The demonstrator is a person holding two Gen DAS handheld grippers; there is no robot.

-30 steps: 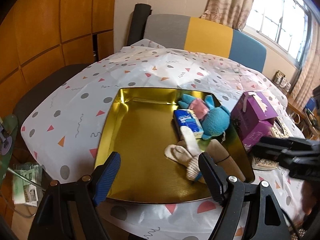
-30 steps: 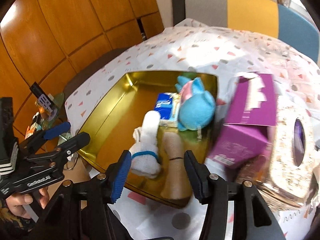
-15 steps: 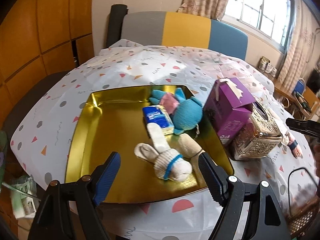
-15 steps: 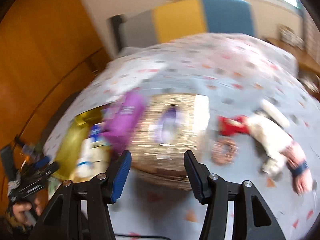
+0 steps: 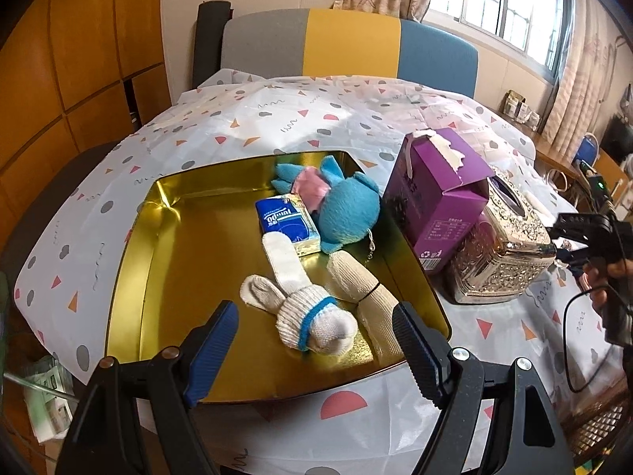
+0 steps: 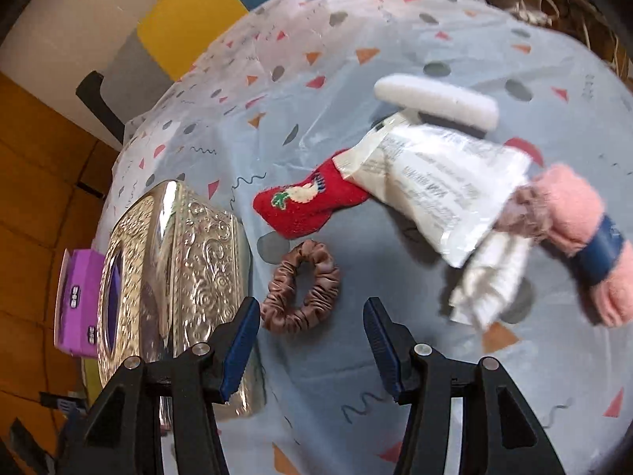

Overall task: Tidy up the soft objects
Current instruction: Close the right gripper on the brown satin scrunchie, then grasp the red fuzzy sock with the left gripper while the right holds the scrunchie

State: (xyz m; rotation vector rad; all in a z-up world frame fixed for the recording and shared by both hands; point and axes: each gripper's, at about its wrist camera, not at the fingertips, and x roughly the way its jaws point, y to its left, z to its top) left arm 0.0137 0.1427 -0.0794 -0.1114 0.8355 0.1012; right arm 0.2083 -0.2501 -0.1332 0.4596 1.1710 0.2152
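The left tool [image 5: 314,328] hangs over the near edge of the gold tray [image 5: 166,277], its blue-padded fingers spread wide with nothing between them. Inside the tray, toward its right half, lie a white knitted sock toy with a blue band [image 5: 304,308], a beige sock tied with a black thread [image 5: 364,289], a blue tissue pack [image 5: 287,221] and a turquoise plush [image 5: 344,213] with a pink patch. Just right of the tray, on the patterned tabletop [image 5: 277,114], a purple carton [image 5: 439,198] leans against an embossed silver tissue box [image 5: 510,245].

The right tool [image 6: 312,328] is held on the far side of the silver tissue box [image 6: 190,277] from the tray, fingers apart and empty. Right ahead of its left finger lies a brown satin scrunchie [image 6: 300,287]. Beyond the scrunchie, away from the silver box, sits a small red embroidered sock [image 6: 308,202], its end tucked under a white printed packet [image 6: 439,186]. A white oblong pad [image 6: 435,99] lies past the packet, a pink fuzzy piece with a navy band [image 6: 577,233] lies to the packet's right, and a white ribbed cloth [image 6: 490,277] pokes out beneath it.
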